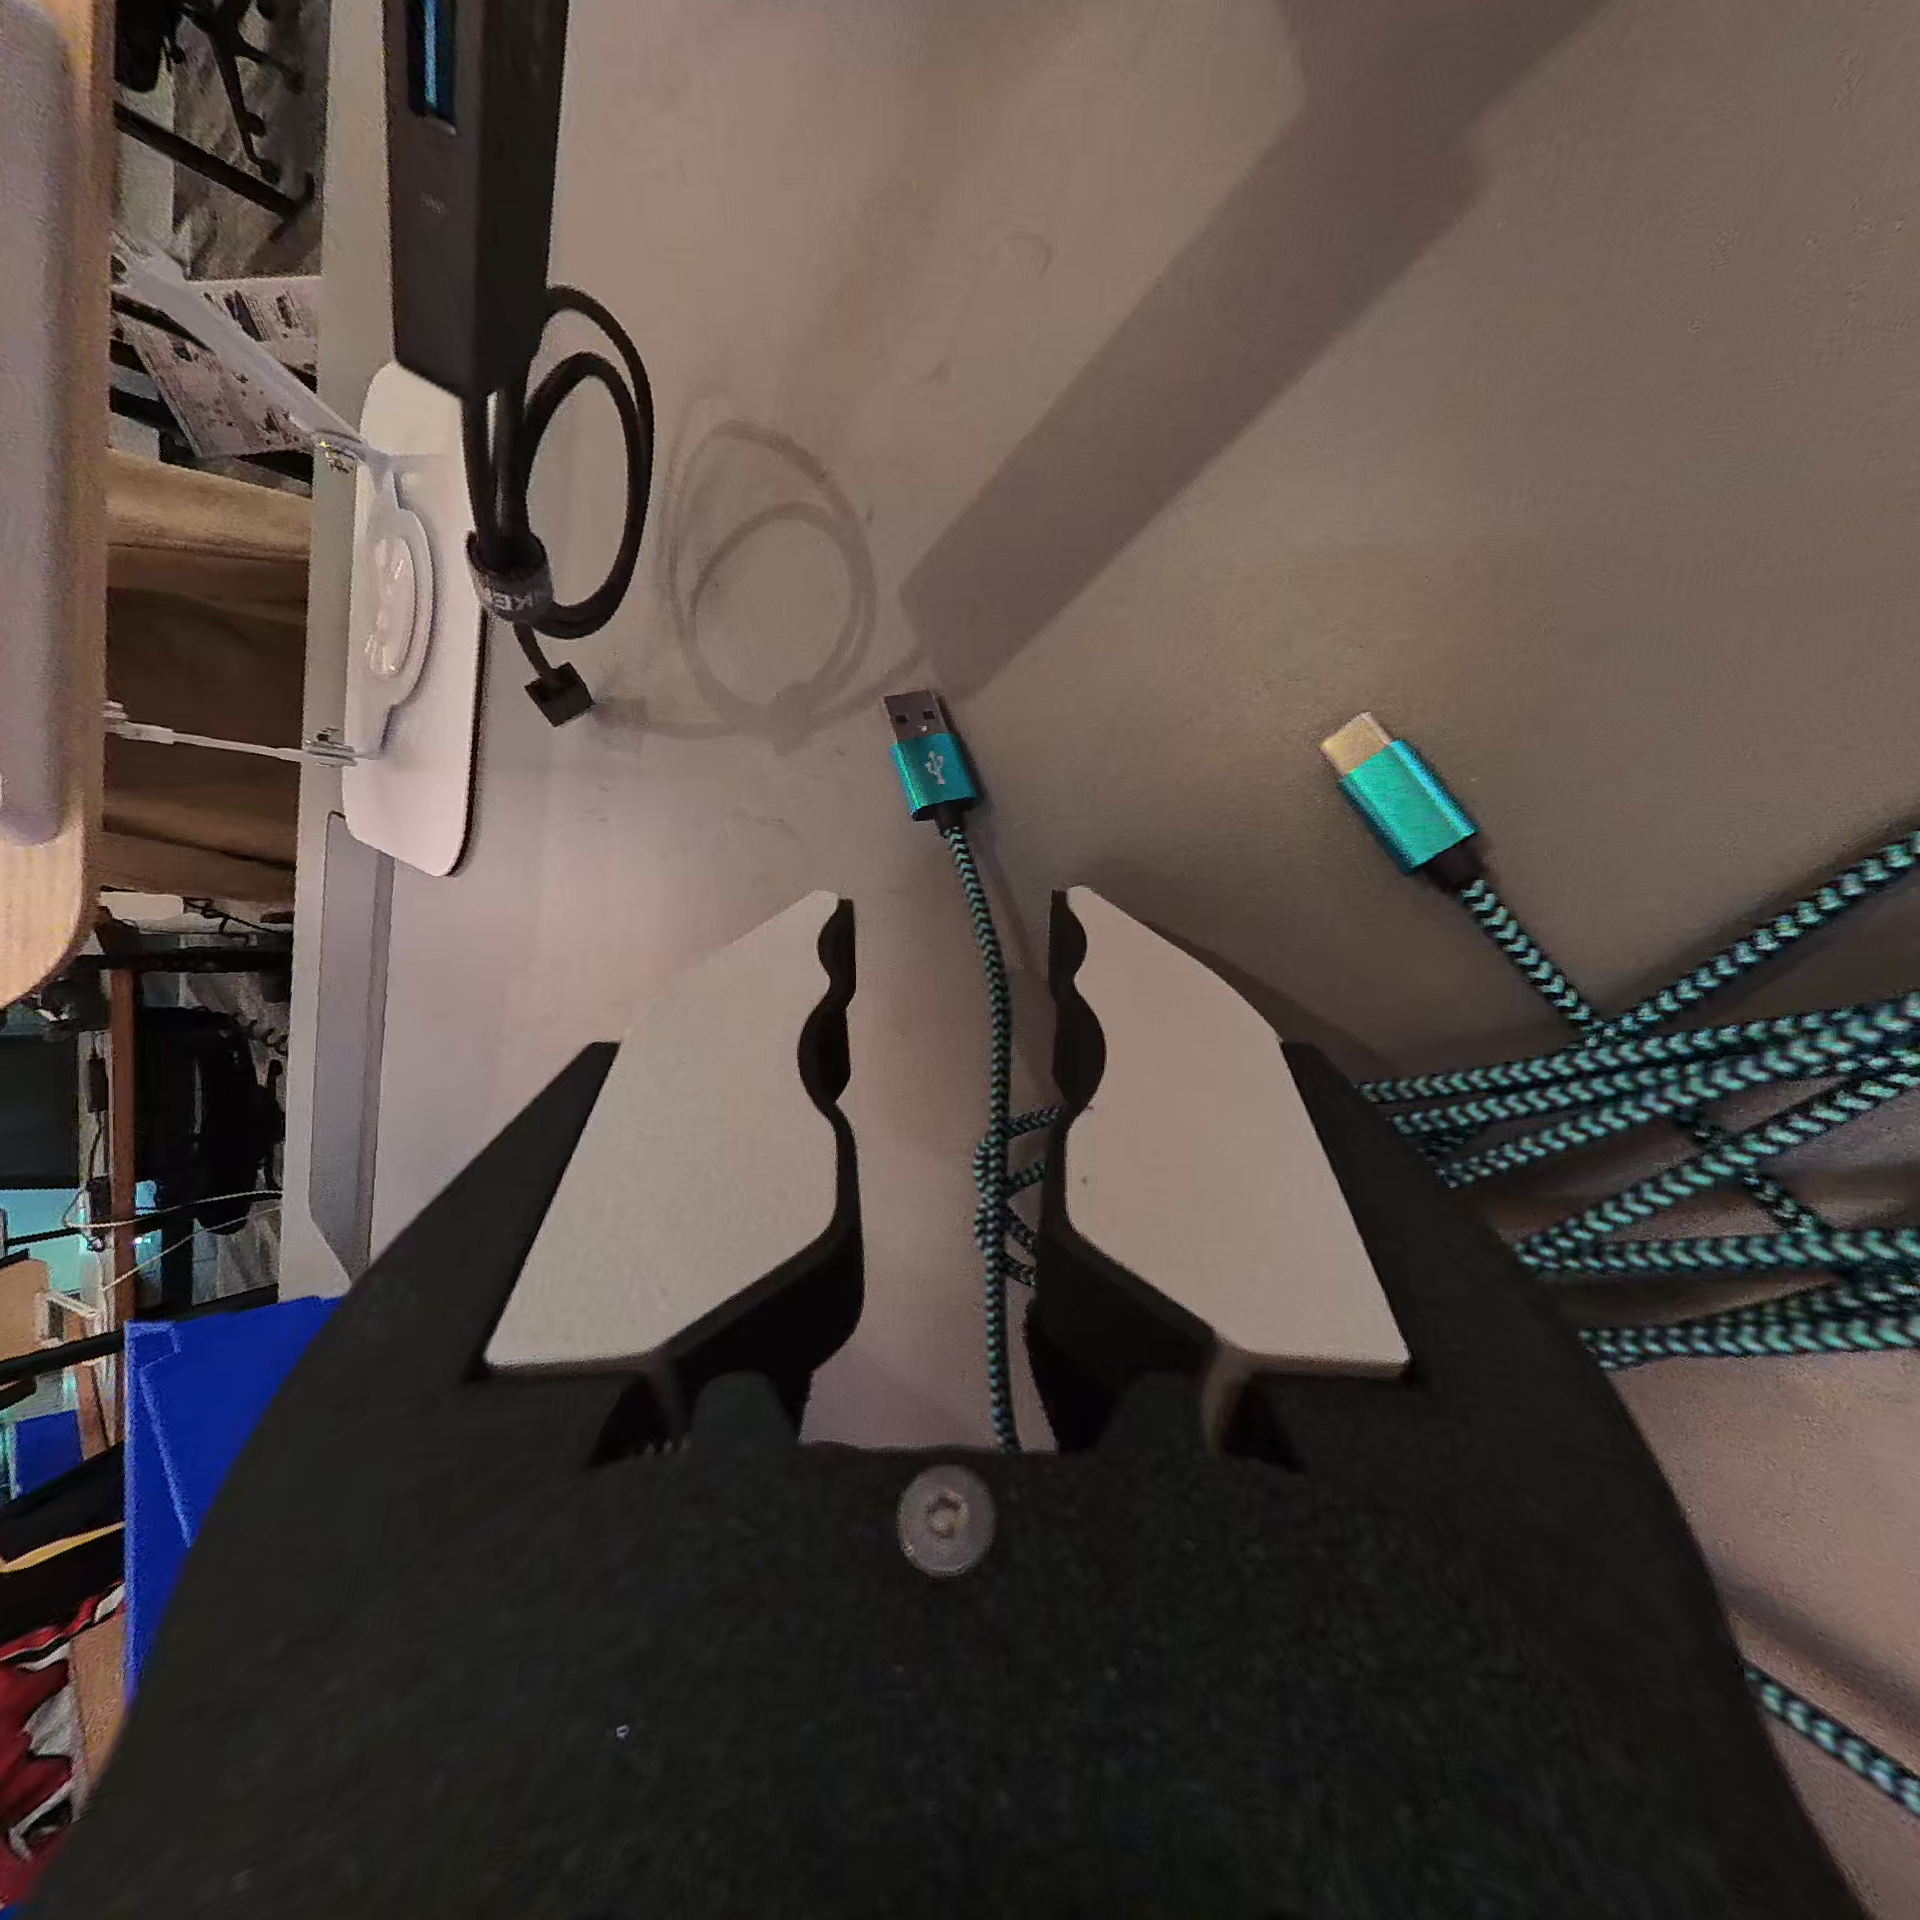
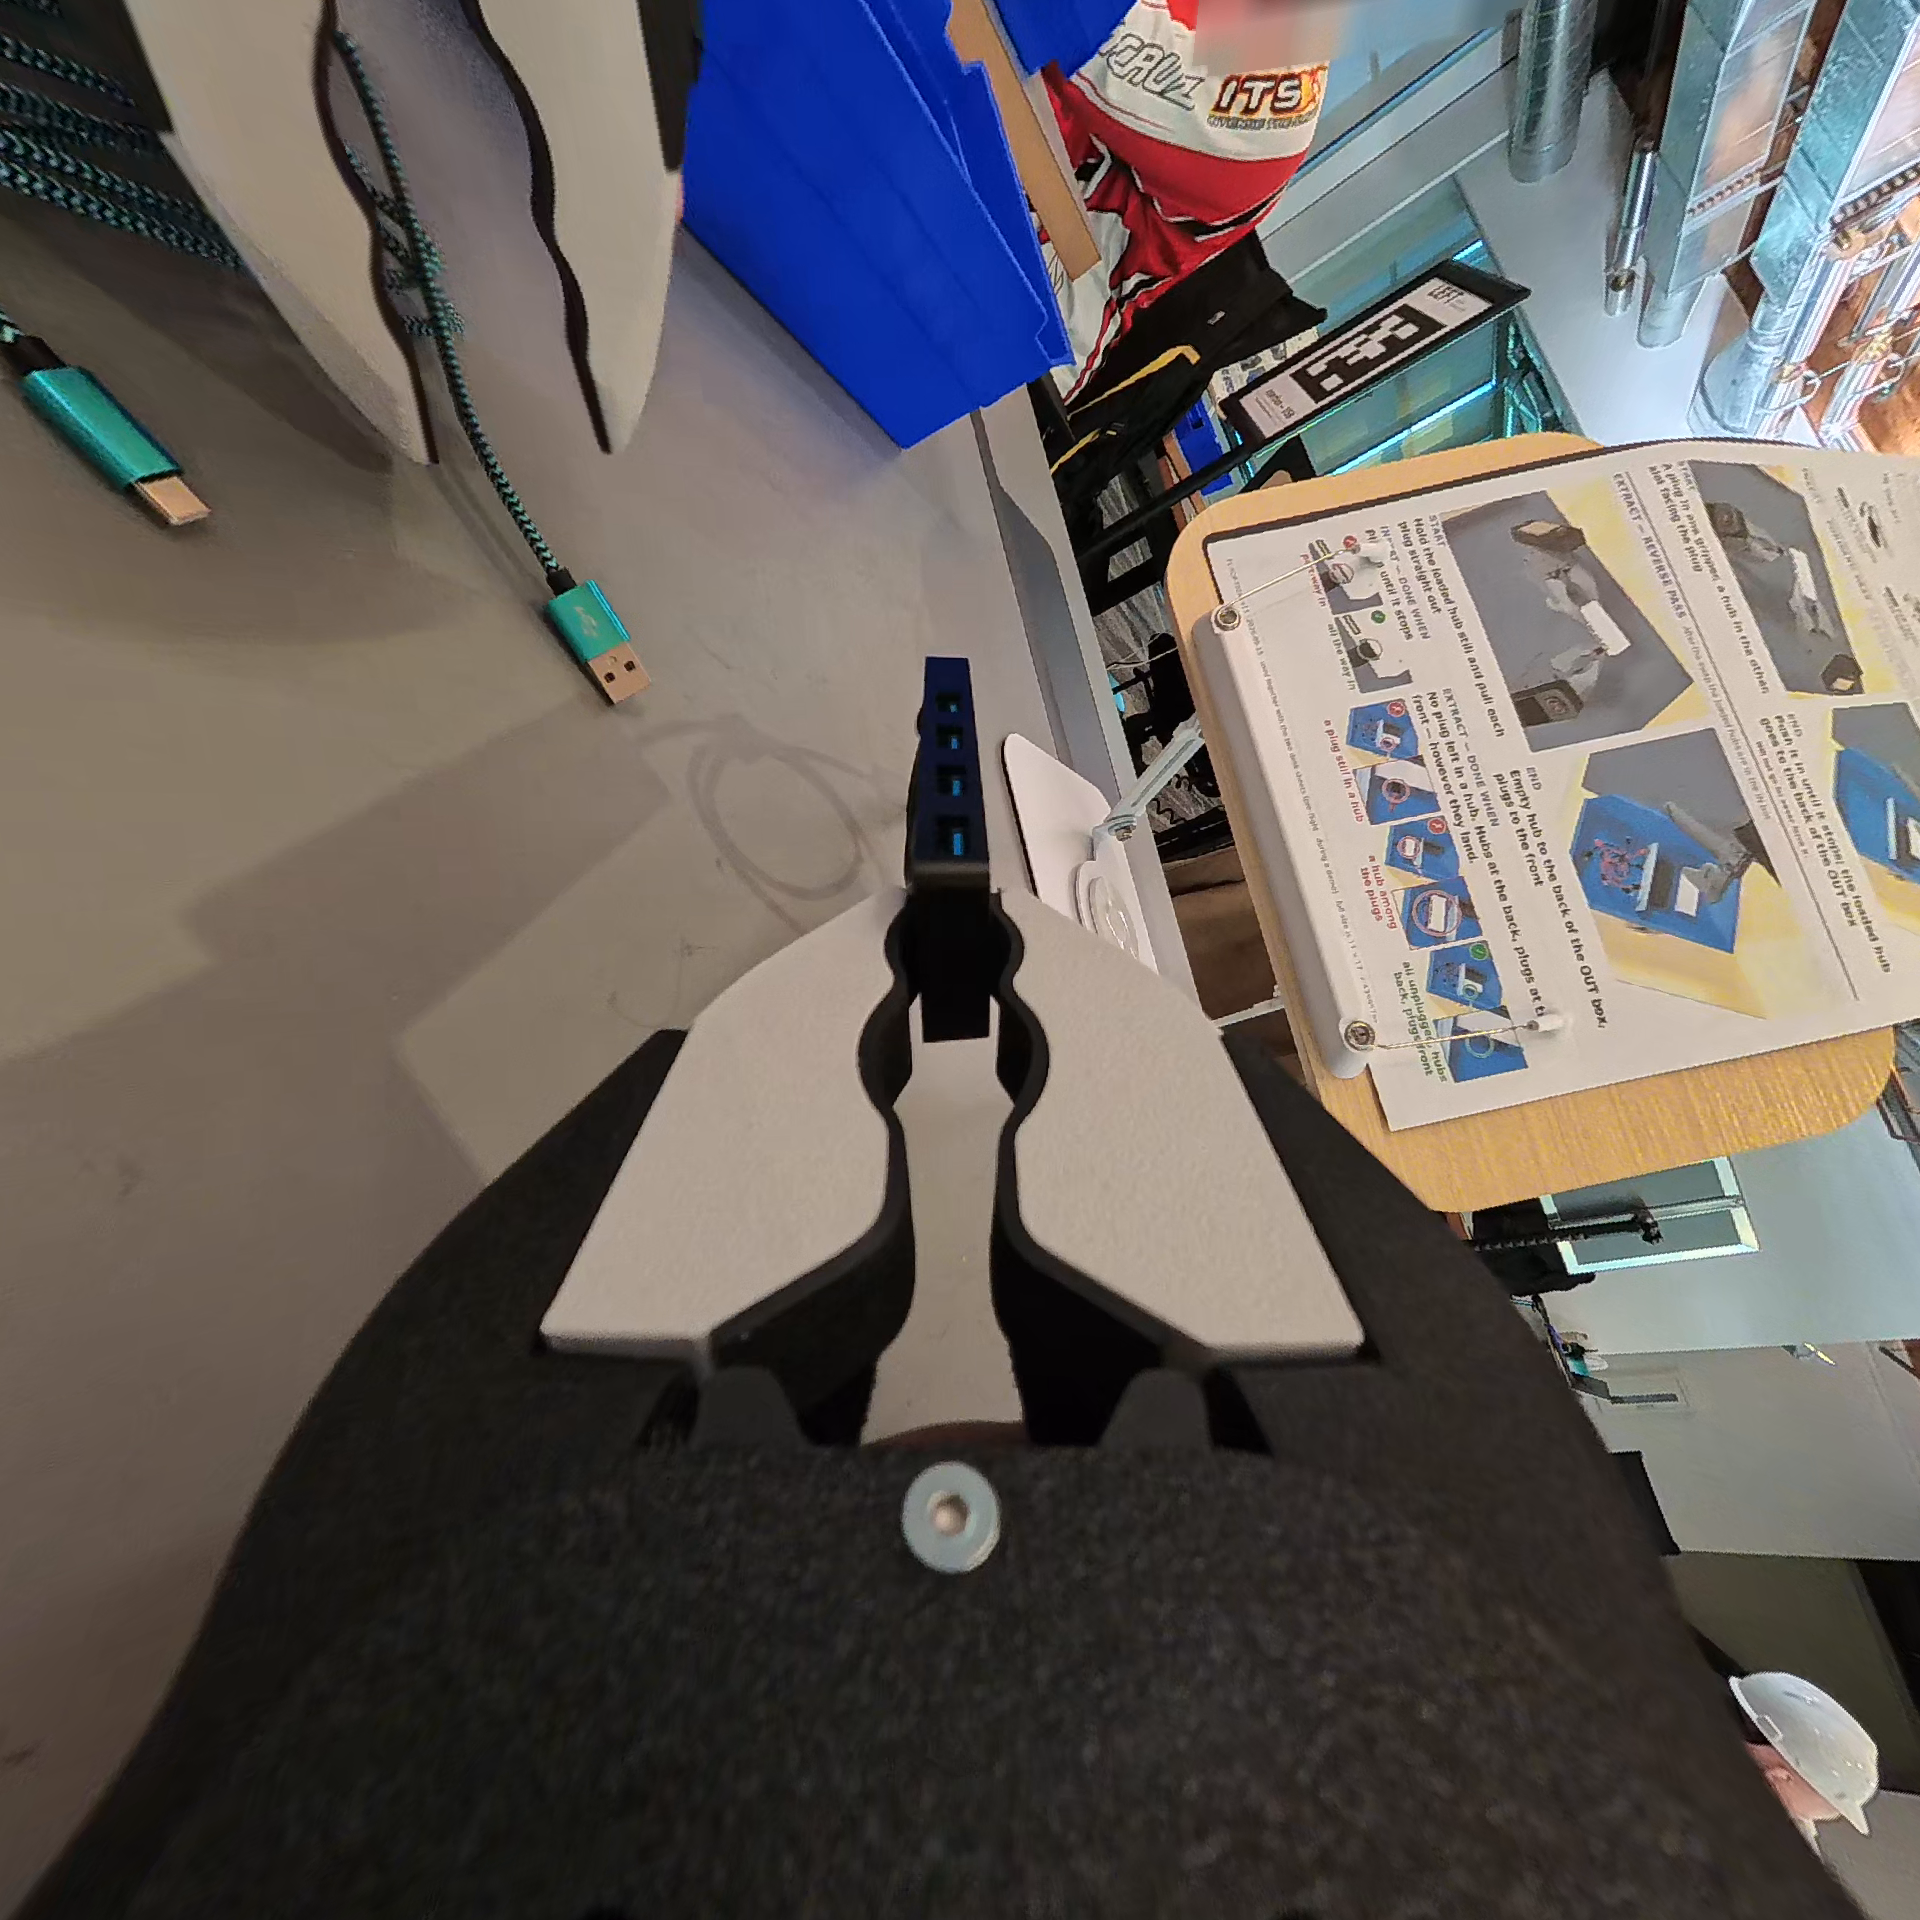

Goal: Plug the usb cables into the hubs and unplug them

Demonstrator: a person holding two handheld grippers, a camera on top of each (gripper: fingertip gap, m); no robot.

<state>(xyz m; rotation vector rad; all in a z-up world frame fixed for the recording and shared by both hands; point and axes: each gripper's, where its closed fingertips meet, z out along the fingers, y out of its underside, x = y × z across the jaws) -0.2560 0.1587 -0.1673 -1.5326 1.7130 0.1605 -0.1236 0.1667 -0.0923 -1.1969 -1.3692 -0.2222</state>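
Left gripper (image 1: 951, 904): jaws apart, nothing clamped, hovering over the grey table (image 1: 1143, 312). Teal braided cable (image 1: 987, 1049) runs up through the gap between its fingers without being pinched; its USB-A plug (image 1: 930, 756) lies on the table just past the fingertips. Second teal plug (image 1: 1397, 795) sits to the right, apart from the first, with the rest of the cable bundled in loops behind it.

Right gripper (image 2: 951, 914): closed on the black hub (image 2: 948, 790), gripping its near end. Hub sticks out forward past the fingertips, row of blue ports visible, all empty. Hub's own black lead (image 1: 561, 488) hangs coiled and strapped. Blue bin (image 2: 873, 208) at the table edge, instruction sheet on a wooden board (image 2: 1558, 790) off to the side.
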